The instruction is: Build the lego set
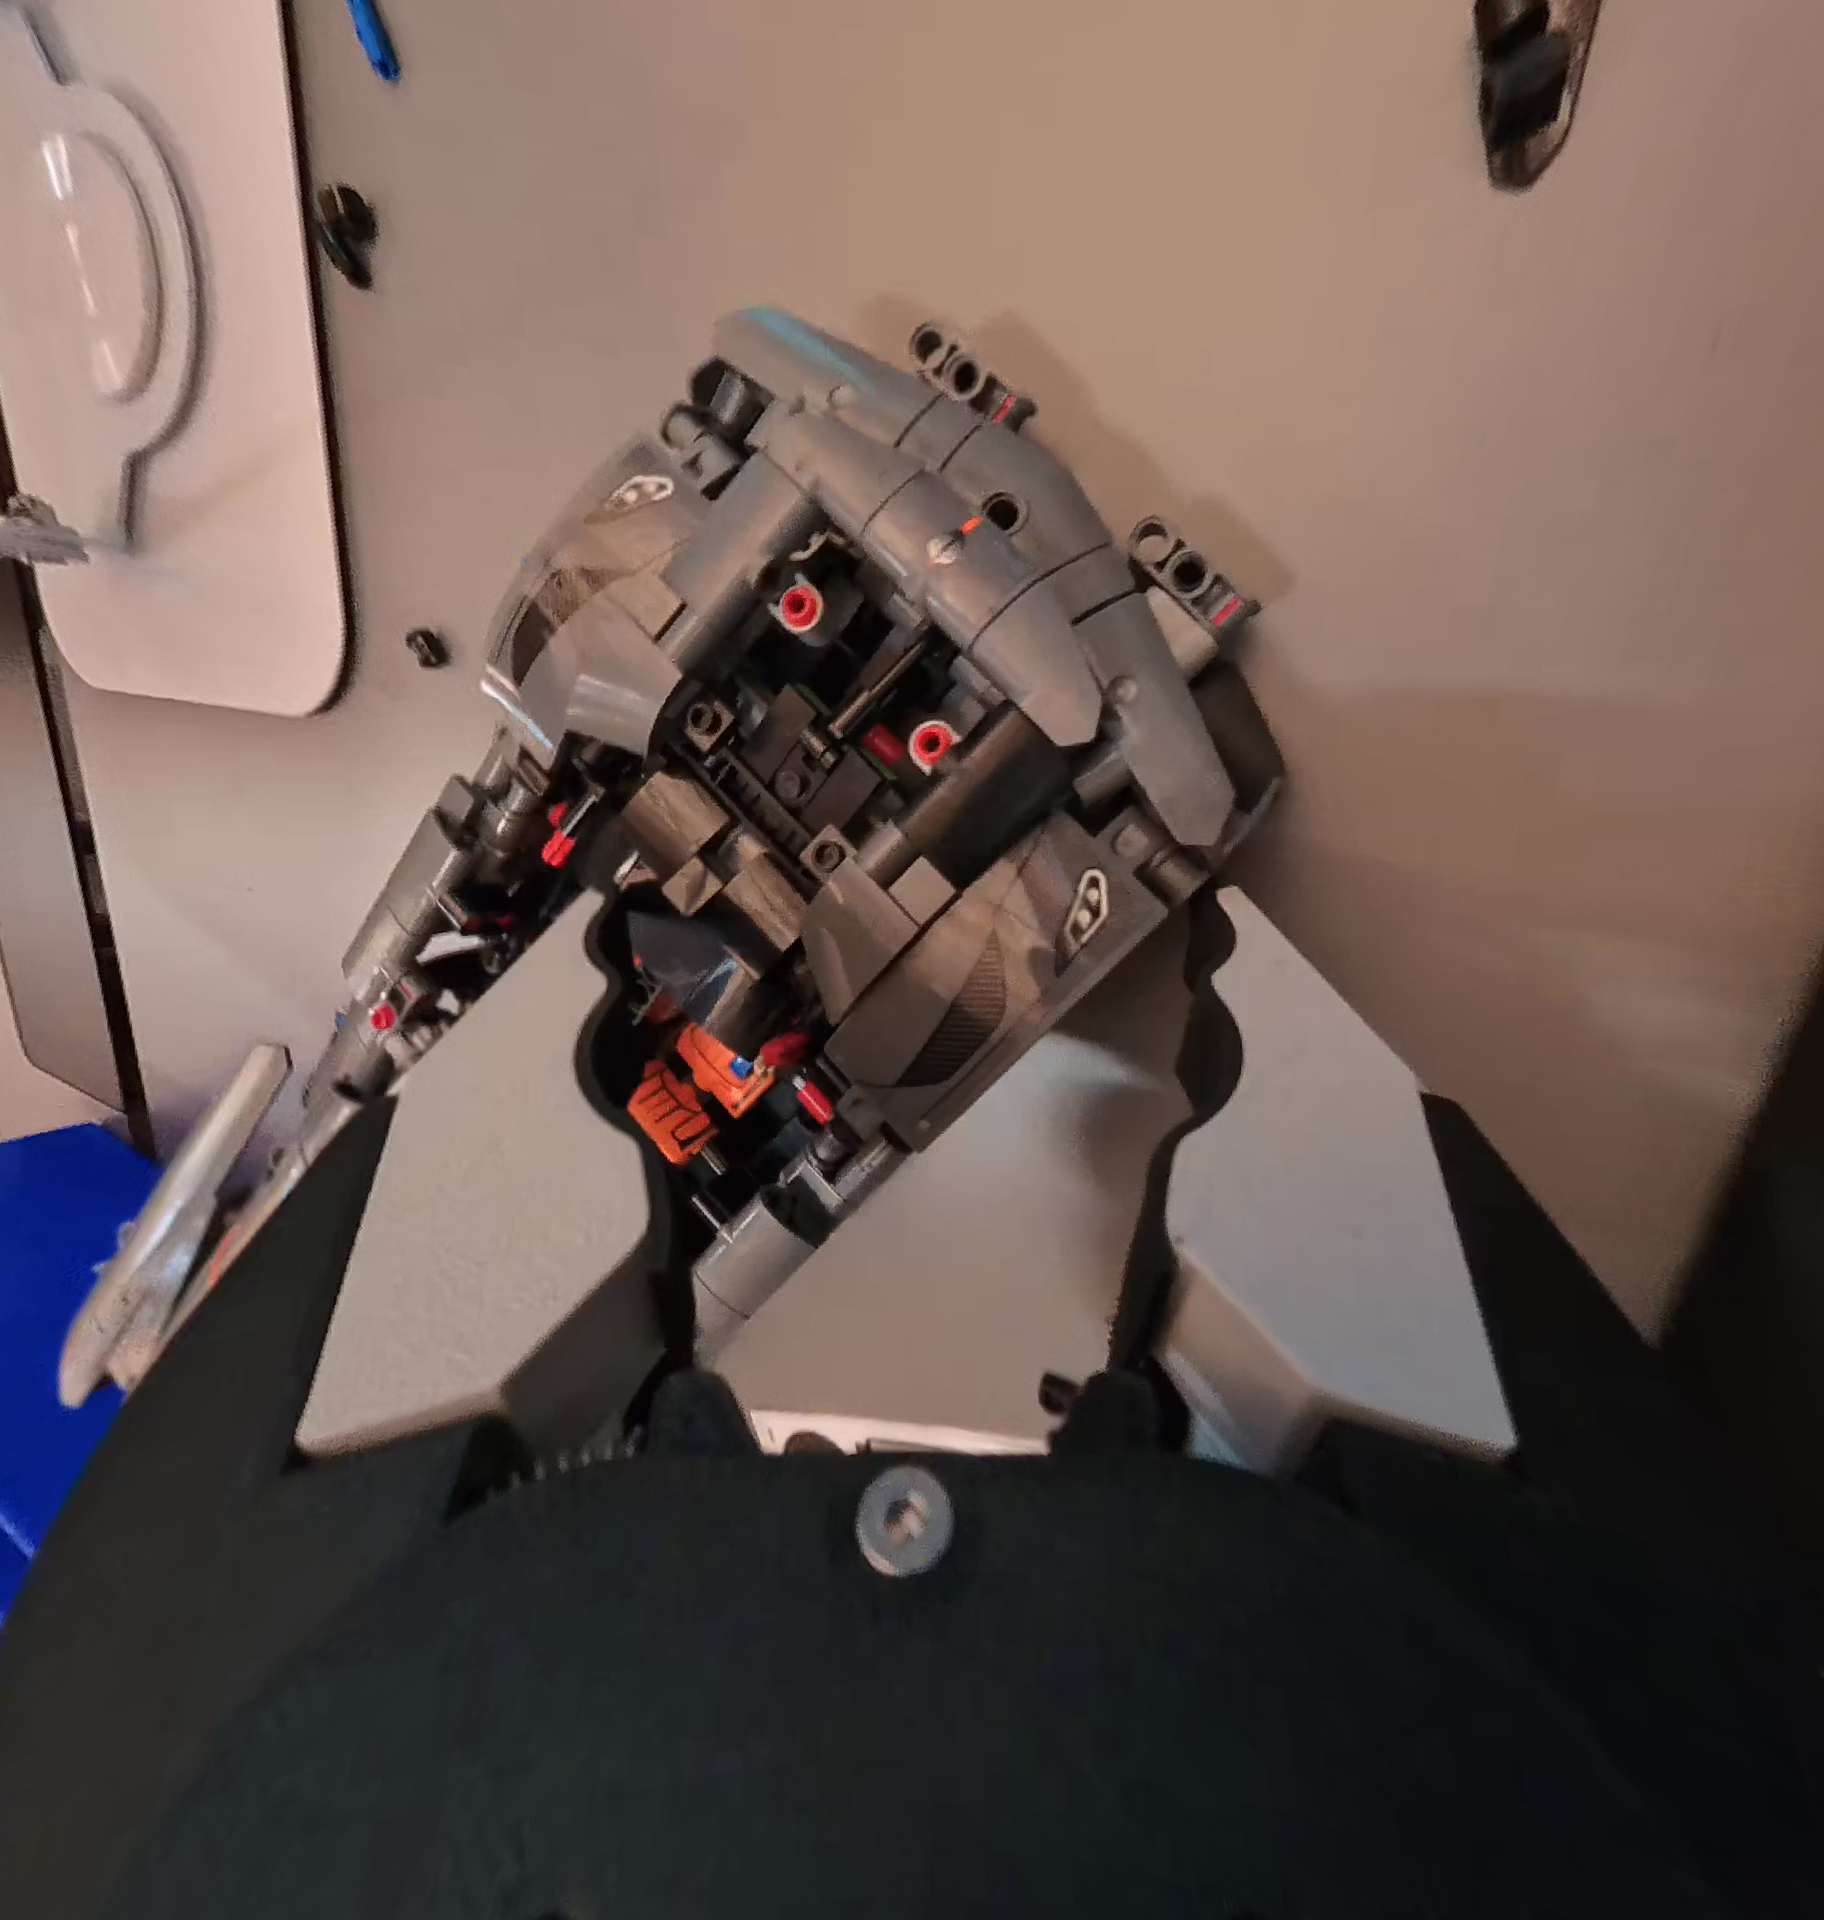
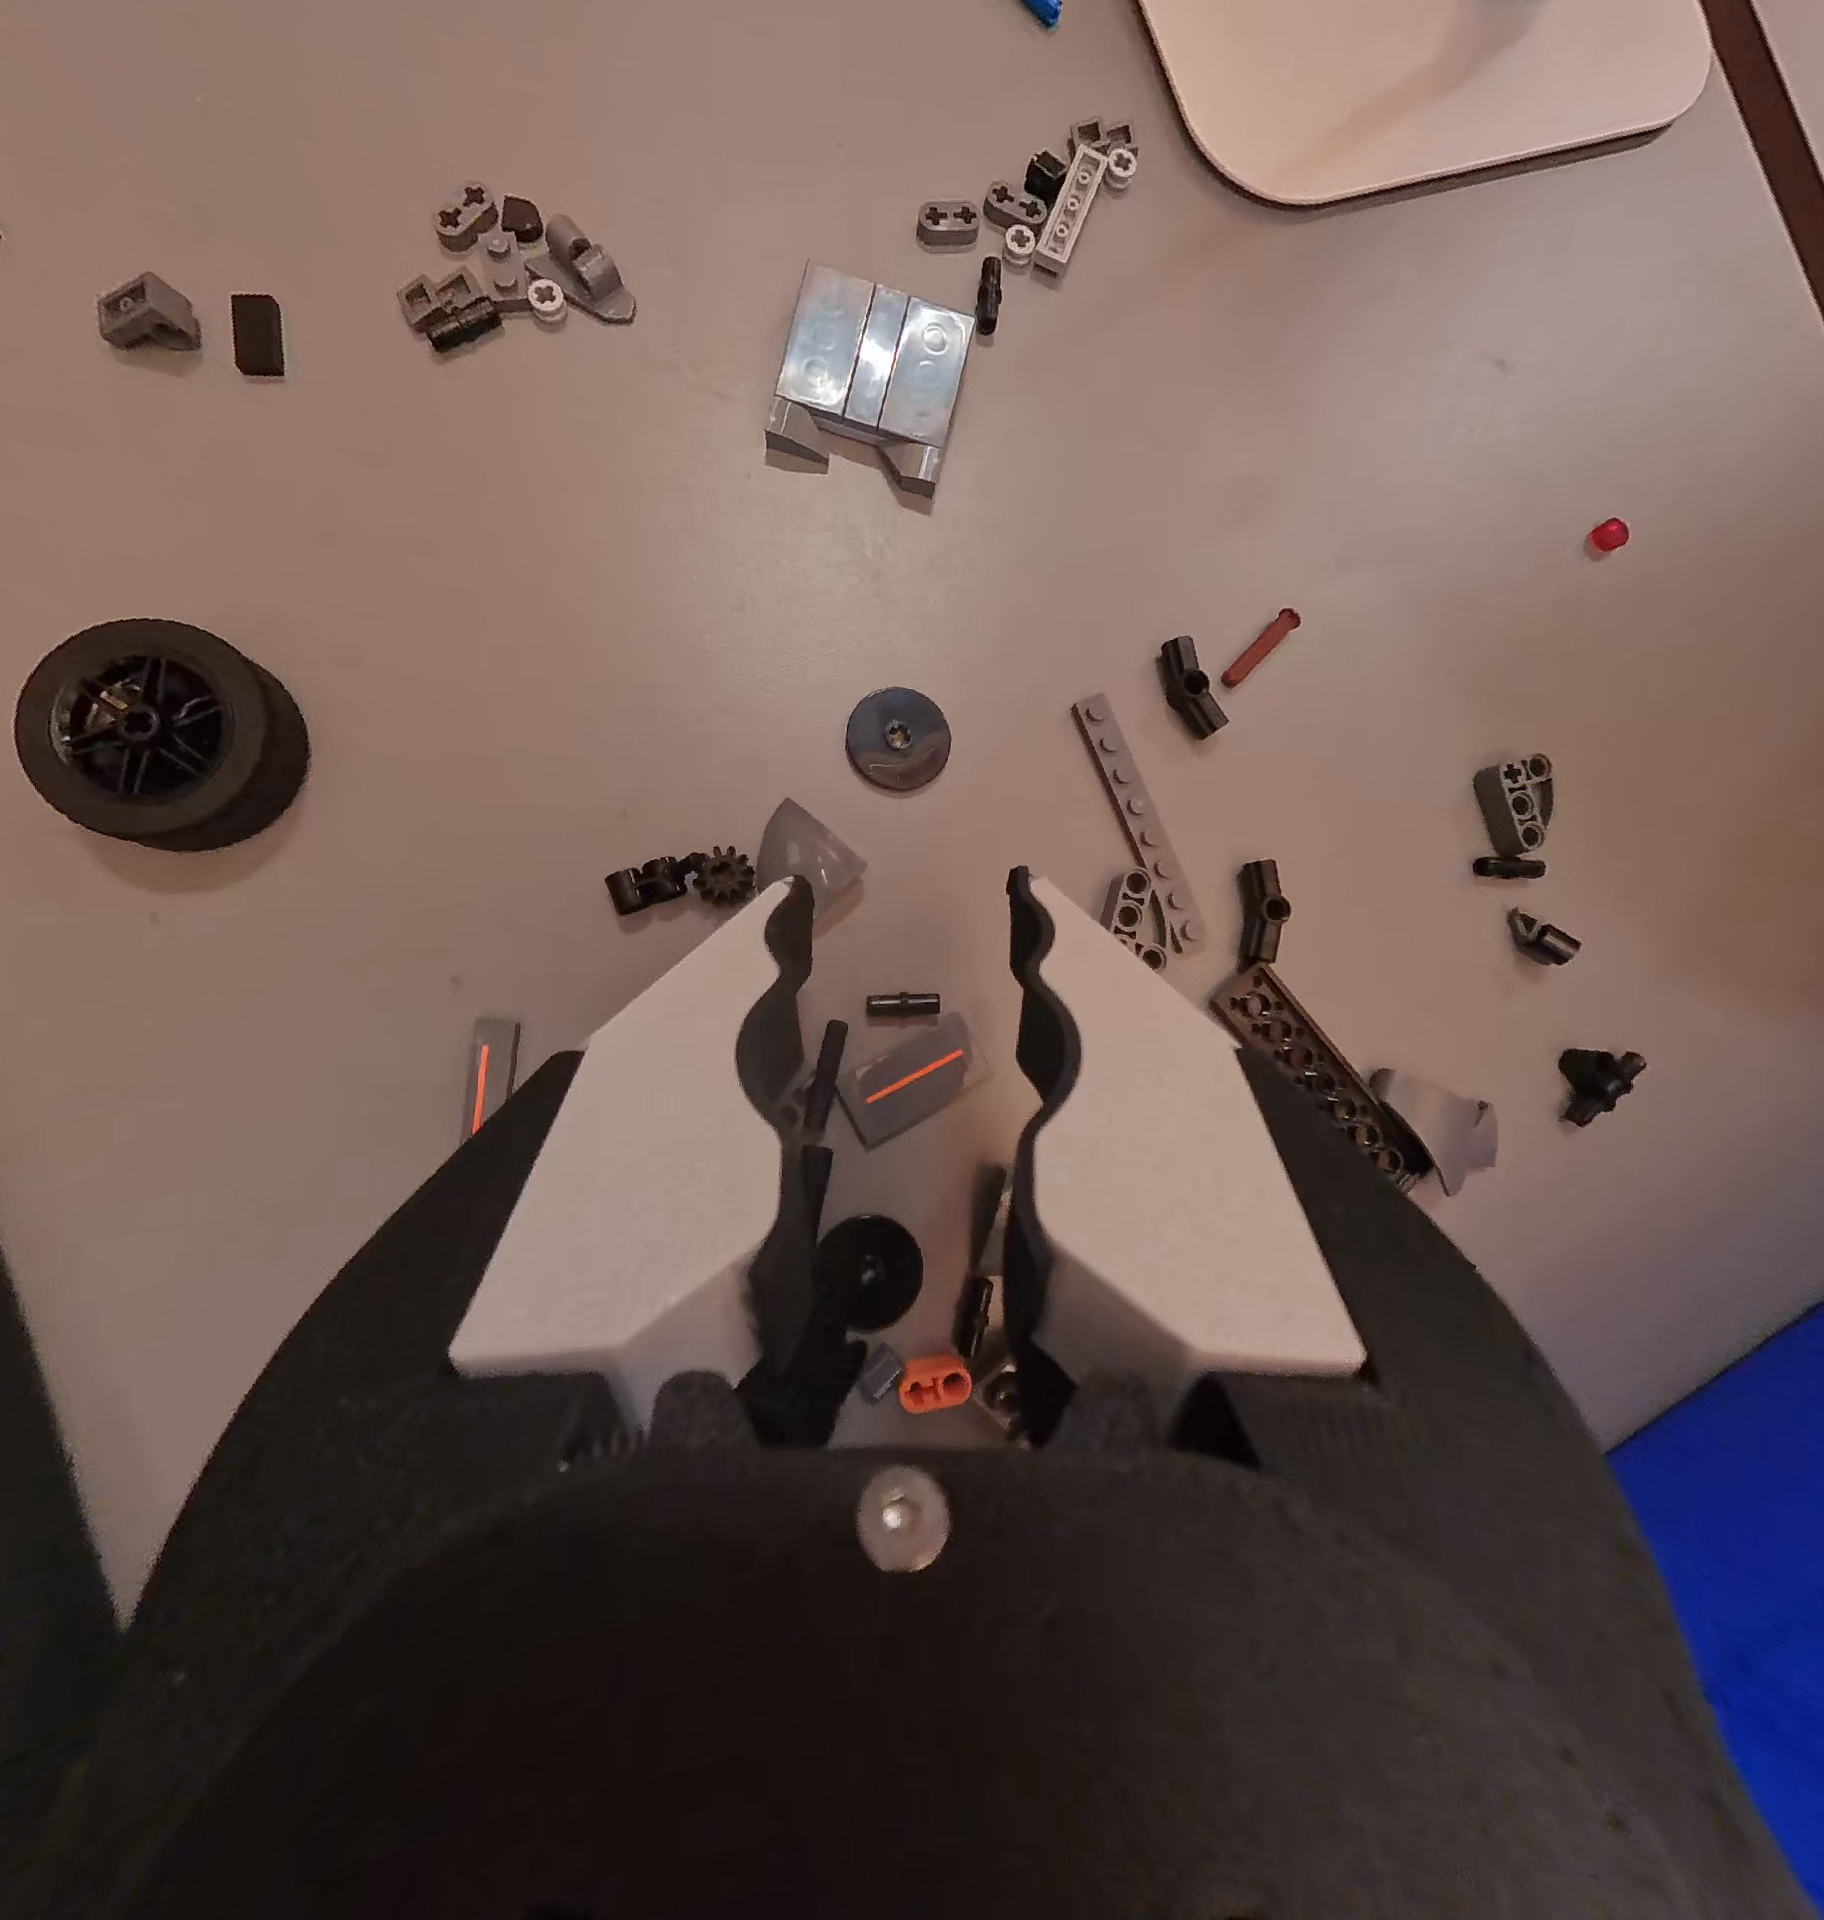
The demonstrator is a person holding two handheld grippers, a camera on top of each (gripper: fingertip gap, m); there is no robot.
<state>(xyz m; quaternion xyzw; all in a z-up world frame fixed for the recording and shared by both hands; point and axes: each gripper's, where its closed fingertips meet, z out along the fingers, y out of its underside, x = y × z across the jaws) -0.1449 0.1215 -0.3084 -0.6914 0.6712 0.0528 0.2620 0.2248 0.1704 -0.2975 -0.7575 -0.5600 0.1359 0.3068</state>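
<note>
Between my left claw (image 1: 903, 1039) tips the half-built car (image 1: 835, 748) sits pinched steady; right claw (image 2: 908, 883) hangs spread over loose parts (image 2: 913, 1075), hunting the next one.

Table (image 2: 679, 582): a plain grey-beige surface filling most of both views.
White board (image 1: 212, 416): rounded corners, lying at the table's far left edge in the left wrist view, with a curved outline drawn on it.
Blue surface (image 2: 1760, 1538): bright blue, just past the table's edge, lower right.
</note>
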